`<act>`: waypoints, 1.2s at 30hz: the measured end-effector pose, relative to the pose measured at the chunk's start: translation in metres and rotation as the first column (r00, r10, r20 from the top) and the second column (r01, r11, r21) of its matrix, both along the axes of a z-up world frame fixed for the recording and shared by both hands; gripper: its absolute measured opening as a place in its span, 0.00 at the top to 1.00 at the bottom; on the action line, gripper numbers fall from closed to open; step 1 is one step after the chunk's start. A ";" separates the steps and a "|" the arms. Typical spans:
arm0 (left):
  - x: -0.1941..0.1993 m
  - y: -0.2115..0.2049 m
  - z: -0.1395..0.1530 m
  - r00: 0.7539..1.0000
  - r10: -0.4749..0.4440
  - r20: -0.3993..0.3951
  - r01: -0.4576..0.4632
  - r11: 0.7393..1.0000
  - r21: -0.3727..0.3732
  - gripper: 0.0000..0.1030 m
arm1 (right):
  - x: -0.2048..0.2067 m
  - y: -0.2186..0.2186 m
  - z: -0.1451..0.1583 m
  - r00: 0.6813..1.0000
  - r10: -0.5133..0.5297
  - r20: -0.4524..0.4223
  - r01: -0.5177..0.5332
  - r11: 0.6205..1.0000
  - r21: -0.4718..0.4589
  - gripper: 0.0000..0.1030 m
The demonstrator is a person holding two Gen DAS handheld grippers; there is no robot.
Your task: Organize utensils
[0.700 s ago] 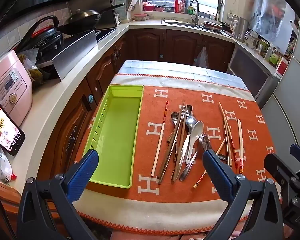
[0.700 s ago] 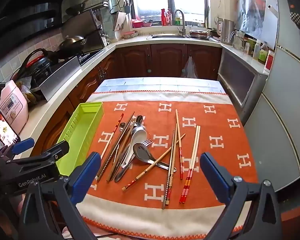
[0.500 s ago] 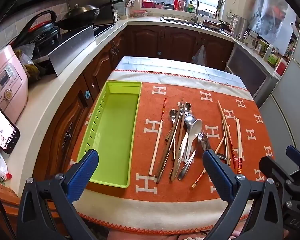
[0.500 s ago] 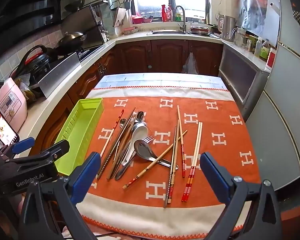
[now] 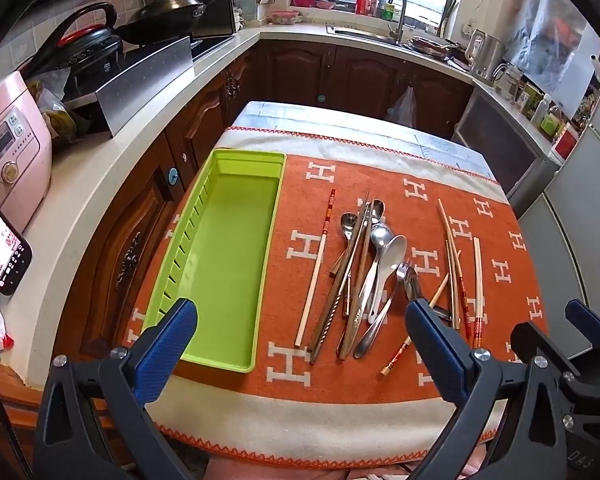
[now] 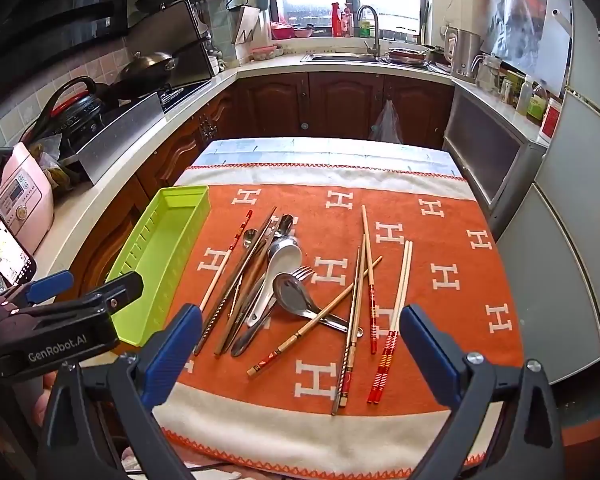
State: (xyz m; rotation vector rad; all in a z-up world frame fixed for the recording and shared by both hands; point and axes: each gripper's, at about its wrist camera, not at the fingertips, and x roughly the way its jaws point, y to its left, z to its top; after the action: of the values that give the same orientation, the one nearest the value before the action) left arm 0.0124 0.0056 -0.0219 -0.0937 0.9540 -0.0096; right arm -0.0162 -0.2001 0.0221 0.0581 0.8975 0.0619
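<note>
Writing: "GenRobot.AI" on left gripper [image 6: 66, 316] | white H's on cloth [image 6: 440, 320] | both grippers spread, empty

Tray [image 5: 220, 256] is smooth lime-green plastic with a slight sheen, sitting on a matt woven orange cloth [image 5: 432, 184] with a cream border that covers the worktop. Spoons [image 5: 374, 240] and fork [image 6: 300, 272] are polished reflective metal, one ladle-type spoon [image 6: 284, 258] looks glossy white ceramic or plastic (cannot tell), and the chopsticks [image 6: 400, 288] are pale matt wood, some with red-lacquered ends. Left tongs [image 5: 300, 316] and right tongs [image 6: 300, 320] carry ribbed blue rubbery pads [image 6: 172, 344] on matt black plastic arms with shiny metal screws.
</note>
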 end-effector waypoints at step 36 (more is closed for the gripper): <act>0.003 -0.005 -0.002 0.999 -0.007 -0.040 0.007 1.000 0.008 0.01 | -0.001 0.001 0.000 1.000 0.014 0.000 -0.014 1.000 0.004 0.04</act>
State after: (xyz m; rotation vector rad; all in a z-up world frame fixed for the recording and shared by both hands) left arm 0.0157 0.0010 -0.0239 -0.0833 0.9939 -0.0103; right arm -0.0172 -0.1990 0.0221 0.0559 0.8978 0.0771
